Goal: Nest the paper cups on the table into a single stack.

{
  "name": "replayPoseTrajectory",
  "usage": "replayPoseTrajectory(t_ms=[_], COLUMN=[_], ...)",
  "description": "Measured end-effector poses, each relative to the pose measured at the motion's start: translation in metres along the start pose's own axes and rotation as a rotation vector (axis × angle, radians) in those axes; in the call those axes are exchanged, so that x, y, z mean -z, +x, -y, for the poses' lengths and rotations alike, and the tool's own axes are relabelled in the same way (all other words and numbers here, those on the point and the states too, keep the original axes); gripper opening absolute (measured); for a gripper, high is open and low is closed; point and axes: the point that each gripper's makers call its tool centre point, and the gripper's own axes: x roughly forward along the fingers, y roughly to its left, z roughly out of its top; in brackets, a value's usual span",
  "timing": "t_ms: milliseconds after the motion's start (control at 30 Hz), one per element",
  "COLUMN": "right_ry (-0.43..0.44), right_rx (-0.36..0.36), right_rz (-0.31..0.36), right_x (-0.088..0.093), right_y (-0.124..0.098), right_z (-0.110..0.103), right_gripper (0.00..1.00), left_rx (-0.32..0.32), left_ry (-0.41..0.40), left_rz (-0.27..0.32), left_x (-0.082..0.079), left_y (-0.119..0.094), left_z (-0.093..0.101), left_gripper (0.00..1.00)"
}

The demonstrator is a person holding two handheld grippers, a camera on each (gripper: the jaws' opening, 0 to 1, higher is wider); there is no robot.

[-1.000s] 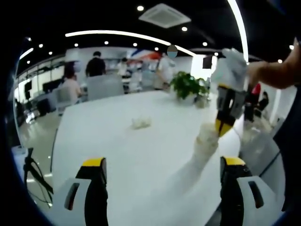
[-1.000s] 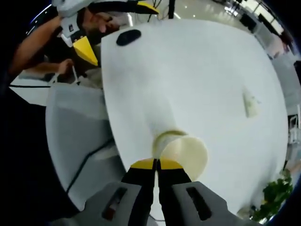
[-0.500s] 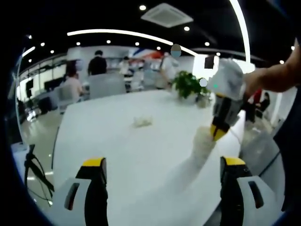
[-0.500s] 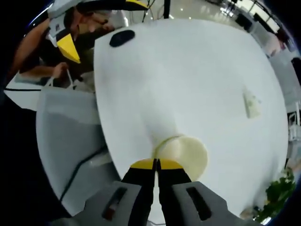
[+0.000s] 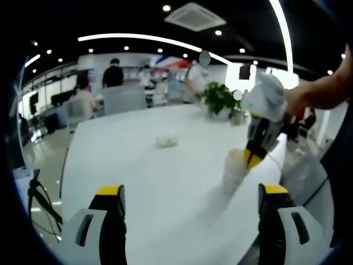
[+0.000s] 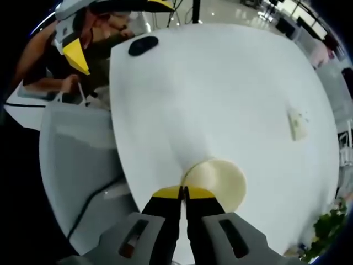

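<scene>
The paper cup stack (image 5: pixel 234 172) looked much shorter than it did a second before. Back then a long white line of cups leaned down toward the near edge of the table (image 5: pixel 138 182). Now it was a short, straight tower standing near the right edge. In the right gripper view the dark gap under the top cup (image 6: pixel 216 183) was gone, and only the round cream mouth showed. So the top cup had been pushed down into the ones below. This likely meant the stacking was nearly done, or done.

The right gripper (image 5: pixel 253 161) came down from above in the left gripper view, with a bare arm (image 5: pixel 322 94) behind it. It pointed almost straight down. Its yellow tips sat right at the rim of the top cup. In its own view the two jaws were pressed together with no gap, pinching the near rim of that cup.

The left gripper (image 5: pixel 190 193) stayed low by the near table edge, well apart from the cups. Its two jaws were spread wide with nothing between them. It also showed at the top left of the right gripper view, by a dark oval thing (image 6: pixel 143 44) on the table.

A small crumpled white scrap (image 5: pixel 166 140) lay in the middle of the table, far from the stack. A green plant (image 5: pixel 219 99) stood at the far end. People (image 5: pixel 113 74) stood and sat in the room behind.
</scene>
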Motion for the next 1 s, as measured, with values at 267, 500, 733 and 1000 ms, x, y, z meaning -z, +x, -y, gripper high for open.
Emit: replayPoseTrajectory(t_ms=[267, 500, 733, 1000], right_ry=[0.006, -0.004, 0.031, 0.069], right_rx=[-0.022, -0.011, 0.001, 0.039], right_rz=[0.035, 0.089, 0.176, 0.327], right_x=[0.002, -0.001, -0.007, -0.007], right_y=[-0.002, -0.004, -0.018, -0.052], right_z=[0.003, 0.010, 0.020, 0.040], right_gripper=[0.03, 0.18, 0.27, 0.45], left_rx=[0.007, 0.015, 0.024, 0.030], left_ry=[0.002, 0.009, 0.020, 0.025], left_rz=[-0.004, -0.009, -0.012, 0.000], left_x=[-0.001, -0.004, -0.007, -0.015], left_y=[0.002, 0.006, 0.009, 0.015], left_z=[0.003, 0.002, 0.004, 0.004], left_gripper=[0.99, 0.99, 0.99, 0.99])
